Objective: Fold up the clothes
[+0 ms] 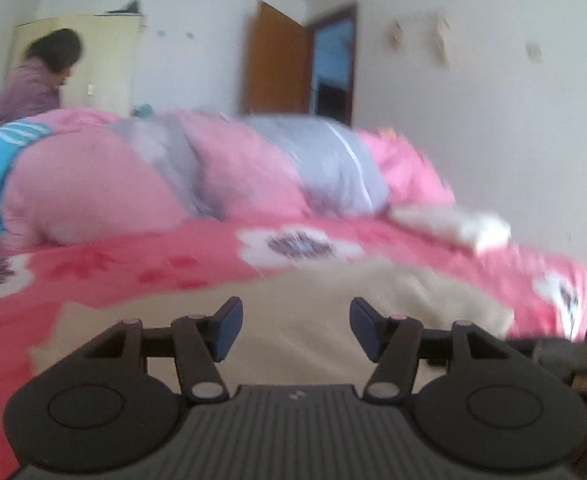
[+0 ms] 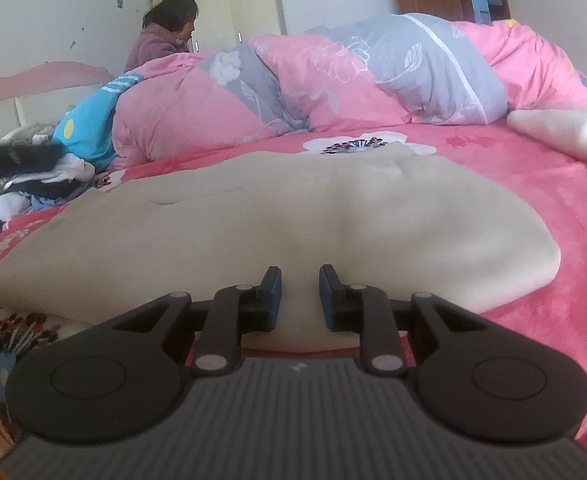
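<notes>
The beige garment [image 2: 261, 216] lay flat on the pink bed [image 2: 533, 208], its near edge under the right gripper [image 2: 299, 294], which was parted narrowly and held nothing. The left gripper [image 1: 295, 328] was wide apart and empty. A pinch might take the bedsheet too. The quilt [image 2: 333, 80] and the clothes pile [image 2: 45, 184] limited room; the right side stayed free.

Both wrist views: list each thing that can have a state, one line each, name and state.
left gripper: open wide, empty, over the garment.
right gripper: open, narrower gap, empty.
beige garment: spread flat on the bed.
white folded cloth: folded, lying apart.
quilt: bunched up.
door: open.
clothes pile: unfolded heap.
</notes>
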Tool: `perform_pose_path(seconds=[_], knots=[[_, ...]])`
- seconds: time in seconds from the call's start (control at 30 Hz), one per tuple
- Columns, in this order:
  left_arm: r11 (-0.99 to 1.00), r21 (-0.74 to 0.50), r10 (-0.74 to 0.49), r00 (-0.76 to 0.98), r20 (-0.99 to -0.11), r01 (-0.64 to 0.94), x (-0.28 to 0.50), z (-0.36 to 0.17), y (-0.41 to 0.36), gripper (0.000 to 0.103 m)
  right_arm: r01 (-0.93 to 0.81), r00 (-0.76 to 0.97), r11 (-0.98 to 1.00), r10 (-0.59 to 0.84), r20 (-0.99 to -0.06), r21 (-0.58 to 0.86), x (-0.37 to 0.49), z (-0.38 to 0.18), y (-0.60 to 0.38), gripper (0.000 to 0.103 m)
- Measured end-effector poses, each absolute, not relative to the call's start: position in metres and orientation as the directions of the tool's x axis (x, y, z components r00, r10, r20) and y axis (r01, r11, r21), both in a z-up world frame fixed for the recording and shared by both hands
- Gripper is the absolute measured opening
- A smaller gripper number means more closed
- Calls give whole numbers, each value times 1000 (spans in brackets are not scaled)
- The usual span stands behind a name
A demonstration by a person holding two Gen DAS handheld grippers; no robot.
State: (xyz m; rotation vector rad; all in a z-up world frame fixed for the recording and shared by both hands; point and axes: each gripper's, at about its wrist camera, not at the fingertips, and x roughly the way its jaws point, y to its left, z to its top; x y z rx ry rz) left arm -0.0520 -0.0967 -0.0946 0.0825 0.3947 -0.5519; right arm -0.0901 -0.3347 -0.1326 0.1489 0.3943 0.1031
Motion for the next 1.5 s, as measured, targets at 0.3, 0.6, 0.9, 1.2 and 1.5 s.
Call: perform_pose_path(seconds=[0.3,0.6,0.9,1.2,1.5], knots=[[860,-80,-487,763,-425,504,-45,-144,-95,59,-100,957,987,129,-259,123,-114,-92,-317,21],[855,-34,-489,782,-386,518,-82,-119,-76,64,-123,948,987,84,-308,-108,-100,-139,-272,24],[902,-20,-405,830,-385,431,-107,-147,-38,67,-88,937,994,62,-343,-62,-98,-121,-268,24],[927,-91,-371,855,-362,364,-105,-148,-12,64,-240,931,970,221,-289,-31,-103,-149,-238,25],[933,-191,-354,870,-343,305,-100,-147,17,65,-290,916,957,275,-293,-7,-108,-99,-224,25]])
